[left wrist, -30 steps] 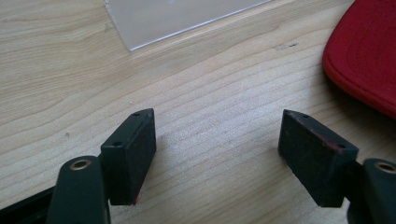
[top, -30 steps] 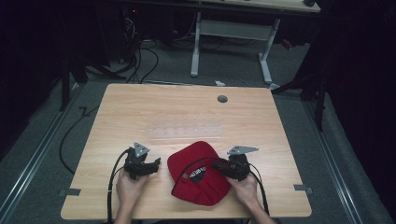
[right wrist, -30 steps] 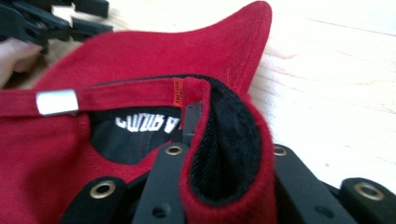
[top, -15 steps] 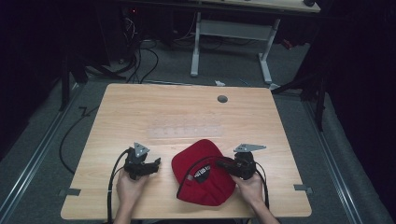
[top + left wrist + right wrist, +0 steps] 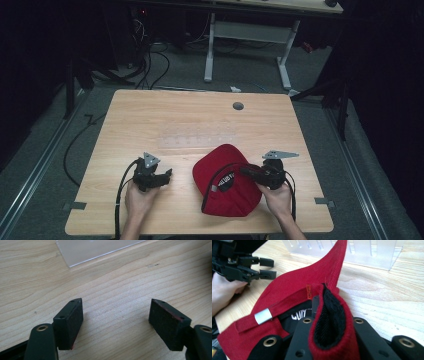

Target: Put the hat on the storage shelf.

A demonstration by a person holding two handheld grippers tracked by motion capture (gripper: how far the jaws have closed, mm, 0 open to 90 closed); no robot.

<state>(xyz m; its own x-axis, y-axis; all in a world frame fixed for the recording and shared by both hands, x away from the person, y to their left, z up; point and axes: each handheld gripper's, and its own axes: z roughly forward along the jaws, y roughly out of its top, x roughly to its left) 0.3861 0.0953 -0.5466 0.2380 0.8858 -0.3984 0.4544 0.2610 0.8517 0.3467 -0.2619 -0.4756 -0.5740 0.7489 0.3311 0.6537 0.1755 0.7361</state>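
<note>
A red cap lies upside down on the wooden table, toward the front right of the middle. My right gripper is shut on the cap's back rim, with a fold of red cloth and black lining pinched between its jaws. A silver buckle sits on the cap's strap. My left gripper rests on the table left of the cap, apart from it. Its jaws stand wide open over bare wood, and its fingers hold nothing.
A clear plastic rack lies flat on the table just beyond the cap, seen as slotted clear plastic in the right gripper view. A round cable hole is near the far edge. Cables trail off the table's front.
My right gripper has pulled the cap to the right and slightly toward the front edge. The left gripper has stayed where it was.
</note>
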